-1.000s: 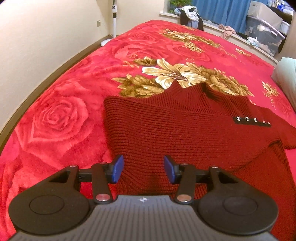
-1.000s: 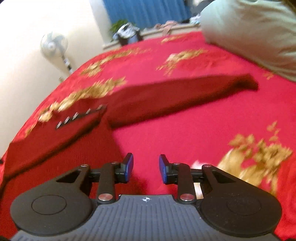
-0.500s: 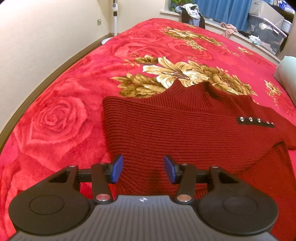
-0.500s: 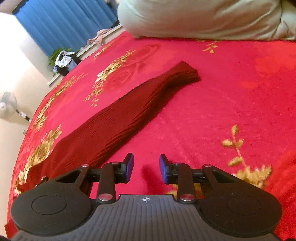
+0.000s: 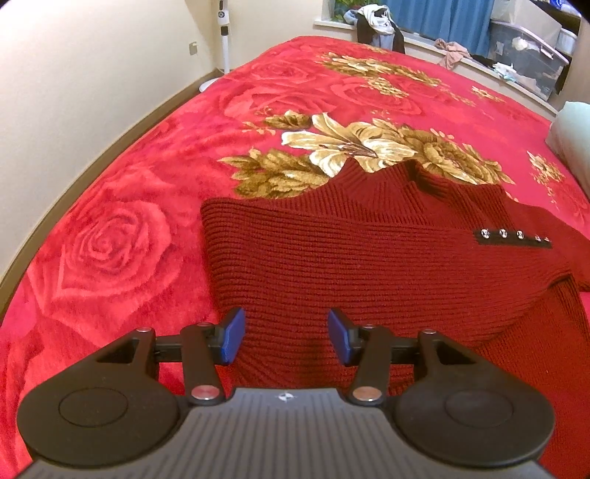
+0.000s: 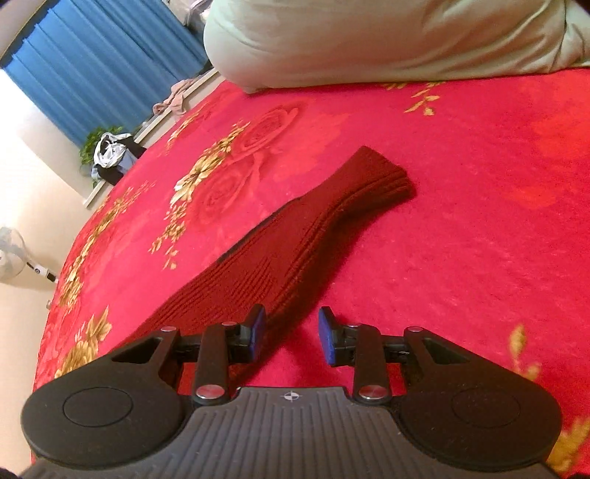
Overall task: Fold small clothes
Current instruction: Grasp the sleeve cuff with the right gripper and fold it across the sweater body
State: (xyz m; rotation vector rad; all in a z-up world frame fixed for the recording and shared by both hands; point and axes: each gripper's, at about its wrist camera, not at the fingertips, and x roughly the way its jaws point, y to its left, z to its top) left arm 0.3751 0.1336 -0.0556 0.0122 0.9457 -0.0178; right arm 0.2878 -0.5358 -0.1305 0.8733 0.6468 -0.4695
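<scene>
A dark red knitted sweater (image 5: 368, 265) lies flat on the red flowered bedspread (image 5: 129, 228), one sleeve folded across its body, a small black tab with metal studs (image 5: 512, 234) on it. My left gripper (image 5: 285, 337) hovers open over the sweater's near part, nothing between its blue pads. In the right wrist view the other sleeve (image 6: 295, 254) stretches out straight, its cuff (image 6: 383, 180) at the far end. My right gripper (image 6: 291, 333) is open just above the near part of that sleeve, its left pad over the knit, its right pad over the bedspread.
A pale green pillow (image 6: 387, 37) lies beyond the cuff. Blue curtains (image 6: 92, 70), a window ledge with a heap of clothes (image 5: 376, 22) and a plastic storage box (image 5: 527, 55) run along the far side. A standing fan (image 5: 221, 37) stands by the cream wall.
The right gripper has swung along the outstretched sleeve toward its cuff and rolled, so the pillow now fills the top of its view. The left gripper has stayed in place over the sweater.
</scene>
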